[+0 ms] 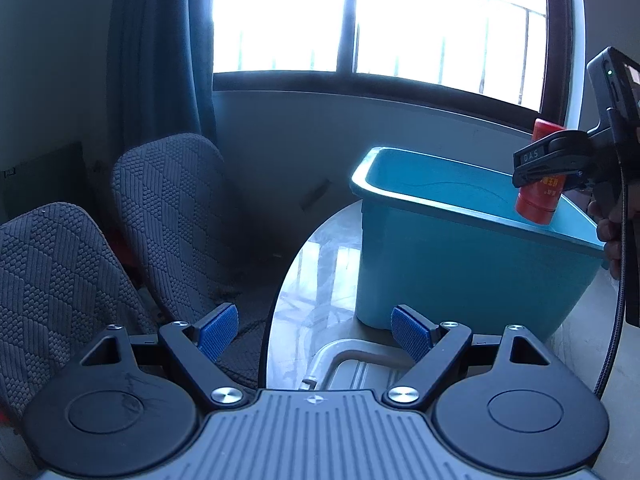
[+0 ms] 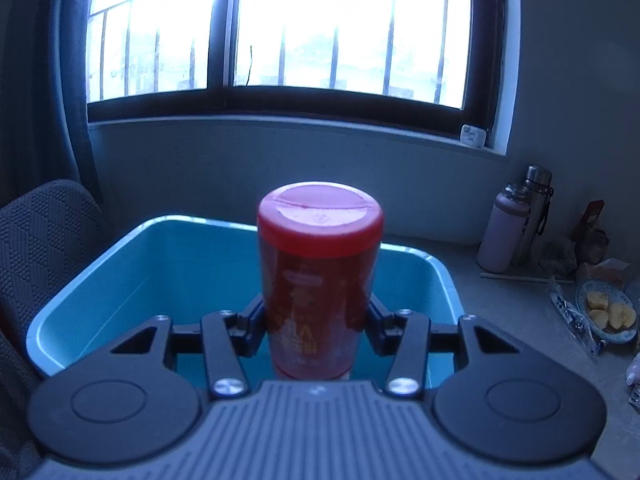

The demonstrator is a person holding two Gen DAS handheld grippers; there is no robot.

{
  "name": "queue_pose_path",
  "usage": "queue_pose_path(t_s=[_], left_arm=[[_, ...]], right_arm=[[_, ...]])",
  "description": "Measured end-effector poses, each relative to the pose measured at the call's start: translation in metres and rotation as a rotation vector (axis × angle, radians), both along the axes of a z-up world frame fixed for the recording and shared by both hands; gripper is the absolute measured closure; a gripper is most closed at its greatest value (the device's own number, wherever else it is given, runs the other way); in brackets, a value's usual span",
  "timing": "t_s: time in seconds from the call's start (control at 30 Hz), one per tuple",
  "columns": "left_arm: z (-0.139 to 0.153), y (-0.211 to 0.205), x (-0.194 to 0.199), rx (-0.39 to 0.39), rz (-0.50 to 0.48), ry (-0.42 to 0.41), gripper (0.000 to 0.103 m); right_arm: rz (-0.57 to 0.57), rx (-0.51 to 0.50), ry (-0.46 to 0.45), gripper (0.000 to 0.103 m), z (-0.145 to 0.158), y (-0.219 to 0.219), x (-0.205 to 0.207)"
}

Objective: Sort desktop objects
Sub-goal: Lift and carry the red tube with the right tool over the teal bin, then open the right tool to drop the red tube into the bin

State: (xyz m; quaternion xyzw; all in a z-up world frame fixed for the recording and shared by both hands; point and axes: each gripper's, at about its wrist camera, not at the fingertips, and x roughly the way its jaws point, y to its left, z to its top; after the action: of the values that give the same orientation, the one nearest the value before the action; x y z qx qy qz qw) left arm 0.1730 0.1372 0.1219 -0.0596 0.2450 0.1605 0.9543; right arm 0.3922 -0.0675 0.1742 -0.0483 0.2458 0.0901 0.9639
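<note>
The red canister (image 2: 320, 280), a cylinder with a red lid and printed label, sat between the jaws of the right hand-held gripper (image 2: 316, 320), held above the open turquoise storage bin (image 2: 120, 264); from the left wrist view it hung tilted over the bin's near rim at the right end. The step in hand looked like the drop into the bin. The right jaws stood partly open, and in the right wrist view a sliver of gap seemed to show on each side of the canister, though whether the pads pressed on it could not be told for certain. If it was not yet freed, the next move would call for spreading the jaws wider with the canister well inside the rim, since it hung close to the bin's edge and could clip it or tip outward. The left hand-held gripper (image 1: 316, 332) was wide open and empty, its blue pads (image 1: 218, 332) low over the desk (image 1: 316, 280) in front of the bin, with a grey tray-like object (image 1: 352, 368) just beneath. Two upholstered chairs (image 1: 168, 208) stood left of the desk under the barred window (image 2: 280, 28). Further right on the desk stood two flasks (image 2: 516, 224), and a plate of cut fruit (image 2: 608, 312) sat nearer, among loose packets, all well apart from the bin and in nobody's way
</note>
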Motion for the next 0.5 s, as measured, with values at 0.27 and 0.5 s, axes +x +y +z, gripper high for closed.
queue_pose_path(t_s=[0.27,0.5], left_arm=[[0.000,-0.002,-0.002,-0.013,0.013,-0.018,0.017],[0.004,0.001,-0.016,-0.001,-0.009,-0.028,0.017]], right_arm=[[0.030,-0.021,-0.070,0.017,0.007,-0.002,-0.017],[-0.002,0.002,-0.086,0.017,0.017,-0.017,-0.041]])
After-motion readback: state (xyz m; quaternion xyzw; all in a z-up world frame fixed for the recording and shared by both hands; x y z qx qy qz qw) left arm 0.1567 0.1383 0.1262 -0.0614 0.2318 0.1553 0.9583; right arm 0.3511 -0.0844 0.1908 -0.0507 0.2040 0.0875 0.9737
